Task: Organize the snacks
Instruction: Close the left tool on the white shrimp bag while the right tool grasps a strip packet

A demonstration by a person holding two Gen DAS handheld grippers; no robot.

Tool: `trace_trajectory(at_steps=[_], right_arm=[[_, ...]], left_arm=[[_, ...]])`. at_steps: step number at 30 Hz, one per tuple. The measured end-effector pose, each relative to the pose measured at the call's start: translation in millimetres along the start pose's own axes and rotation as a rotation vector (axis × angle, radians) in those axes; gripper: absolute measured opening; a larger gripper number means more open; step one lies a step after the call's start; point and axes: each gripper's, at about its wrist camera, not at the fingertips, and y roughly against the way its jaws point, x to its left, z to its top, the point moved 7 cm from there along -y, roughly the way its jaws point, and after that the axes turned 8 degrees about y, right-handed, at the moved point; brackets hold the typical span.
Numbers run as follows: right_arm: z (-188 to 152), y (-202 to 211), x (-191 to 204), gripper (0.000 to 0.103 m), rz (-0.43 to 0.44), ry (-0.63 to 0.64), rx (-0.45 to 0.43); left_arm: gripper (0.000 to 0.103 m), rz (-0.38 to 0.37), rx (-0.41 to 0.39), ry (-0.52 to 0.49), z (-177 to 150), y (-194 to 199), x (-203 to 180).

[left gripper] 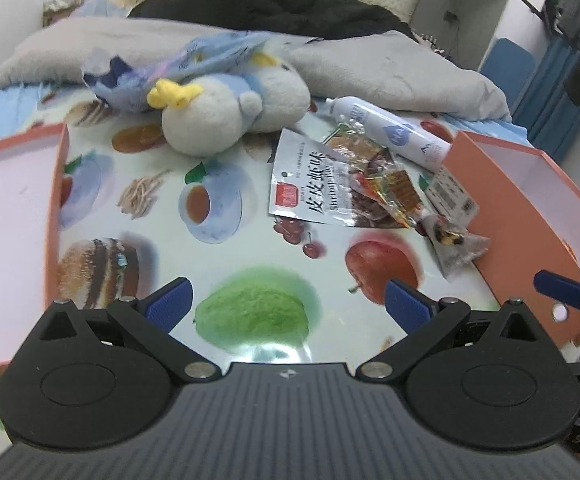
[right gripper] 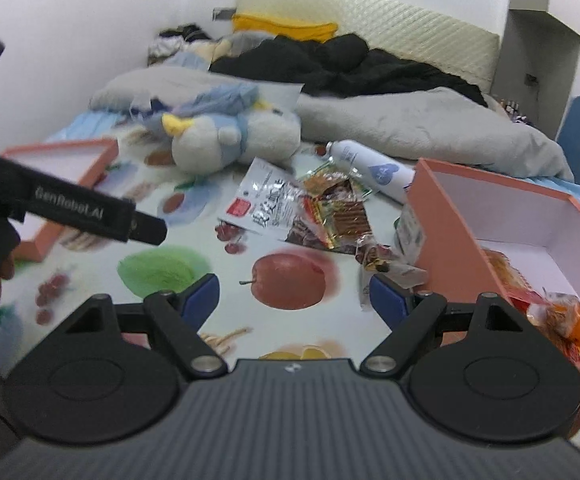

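Both my left gripper (left gripper: 288,300) and right gripper (right gripper: 293,298) gape empty. One orange crinkly snack packet (right gripper: 557,316) lies in the pink cardboard box (right gripper: 441,240) at three o'clock; the pile of foil snack packets (right gripper: 321,216) at twelve o'clock awaits, so I judge most remains.

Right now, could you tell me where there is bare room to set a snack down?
Bare cloth lies between the left box and the shrimp packet. Packets crowd against the right box, beside the white tube.
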Motion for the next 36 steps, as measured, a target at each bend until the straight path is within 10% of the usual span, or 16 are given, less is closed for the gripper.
trace_trajectory(at_steps=[11, 17, 36], right_arm=[[17, -88, -23, 0.083, -0.083, 0.130, 0.050], [17, -124, -16, 0.066, -0.043, 0.278, 0.078], [21, -171, -7, 0.051, -0.057, 0.463, 0.082]], left_arm=[[0.103, -0.093, 0.037, 0.077, 42, -93, 10], [0.092, -0.144, 0.035, 0.062, 69, -141, 5], [0.083, -0.240, 0.045, 0.022, 121, -217, -7]])
